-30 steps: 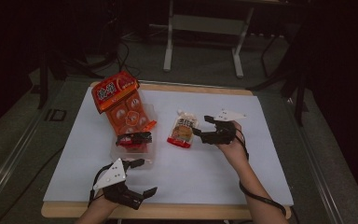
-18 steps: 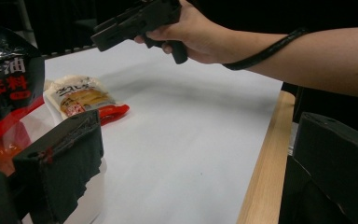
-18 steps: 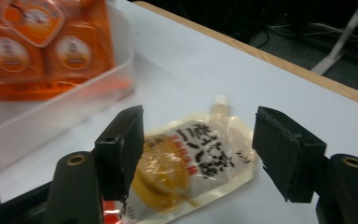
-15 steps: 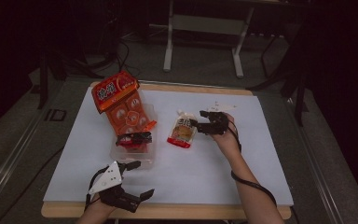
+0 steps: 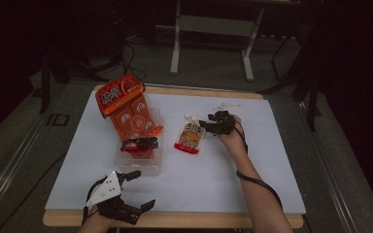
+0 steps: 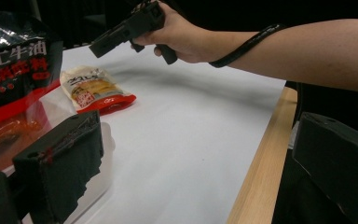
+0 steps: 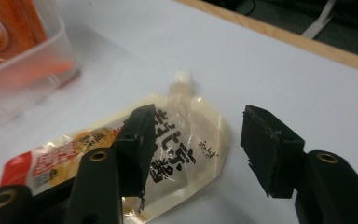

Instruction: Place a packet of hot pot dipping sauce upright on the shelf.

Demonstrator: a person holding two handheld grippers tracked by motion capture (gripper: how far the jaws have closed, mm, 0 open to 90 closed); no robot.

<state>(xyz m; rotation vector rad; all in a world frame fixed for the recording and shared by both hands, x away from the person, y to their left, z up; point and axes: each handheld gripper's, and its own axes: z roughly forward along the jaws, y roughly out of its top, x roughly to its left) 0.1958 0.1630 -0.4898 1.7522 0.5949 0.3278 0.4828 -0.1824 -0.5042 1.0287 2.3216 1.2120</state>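
The spouted pouch point(image 5: 190, 137) lies flat on the white sheet covering the desk point(image 5: 272, 165), just right of the clear plastic tub point(image 5: 143, 162), its white cap pointing away from the person. It looks light and soft: a thin, glossy film with a pulpy filling that would sag and slide if pinched in the middle. The better hold is probably the stiffer neck just under the cap, or the sealed side edge, where the film will not slip.

The right tool point(image 7: 193, 140) hangs low over the pouch's capped end, jaws half spread and just now narrowing. The pouch lies beneath the gap, but the pads do not yet press it. The left tool point(image 5: 128, 191) rests at the desk's near edge, jaws spread wide with nothing between them.

By count:
- one spouted pouch
- one clear tub
- one large orange snack bag point(image 5: 126, 109), leaning out of the tub
- one small red-and-black packet point(image 5: 139, 144), lying across the tub
- two tools, one in each hand
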